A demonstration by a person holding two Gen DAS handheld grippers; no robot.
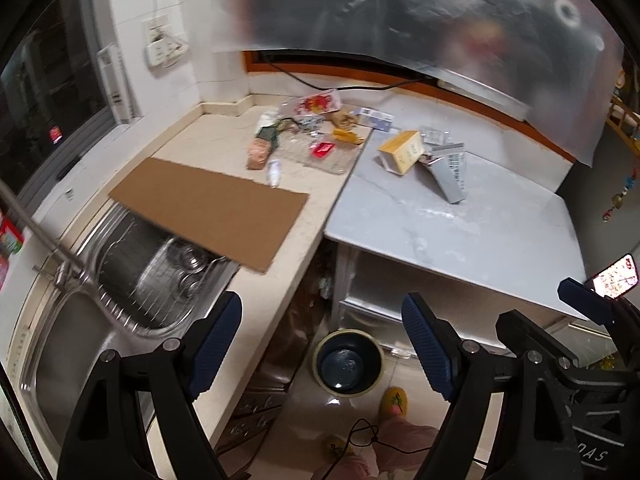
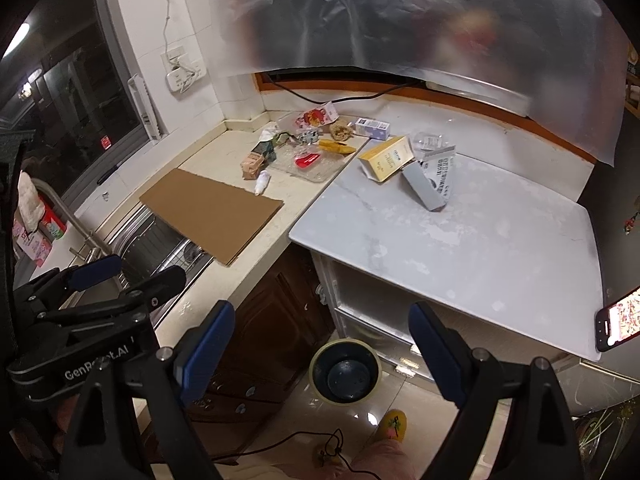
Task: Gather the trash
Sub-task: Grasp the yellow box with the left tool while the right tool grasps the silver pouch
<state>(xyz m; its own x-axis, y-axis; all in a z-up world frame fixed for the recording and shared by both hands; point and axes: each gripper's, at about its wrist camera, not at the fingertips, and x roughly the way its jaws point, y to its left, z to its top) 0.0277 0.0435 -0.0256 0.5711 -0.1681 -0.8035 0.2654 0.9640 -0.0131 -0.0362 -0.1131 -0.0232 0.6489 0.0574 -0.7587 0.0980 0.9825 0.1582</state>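
Note:
Trash lies in a heap at the back of the beige counter (image 1: 280,256): a red-and-white packet (image 1: 318,103), a red wrapper (image 1: 322,149), a small white bottle (image 1: 274,171) and crumpled papers. A yellow box (image 1: 401,151) (image 2: 387,157) and a grey carton (image 1: 452,176) (image 2: 430,186) lie on the white table (image 1: 460,236). A flat cardboard sheet (image 1: 212,210) (image 2: 212,216) juts over the sink. A dark bin (image 1: 347,362) (image 2: 345,372) stands on the floor below. My left gripper (image 1: 320,344) (image 2: 136,276) and right gripper (image 2: 322,340) (image 1: 548,308) hover open over the floor, both empty.
A steel sink (image 1: 72,344) with a tap (image 1: 44,236) and a dish rack fills the near left. A lit phone (image 2: 618,320) lies at the table's right edge. A clear plastic sheet (image 1: 420,12) hangs at the back. A person's yellow slippers (image 1: 394,400) and a thin cable (image 2: 304,438) are on the floor.

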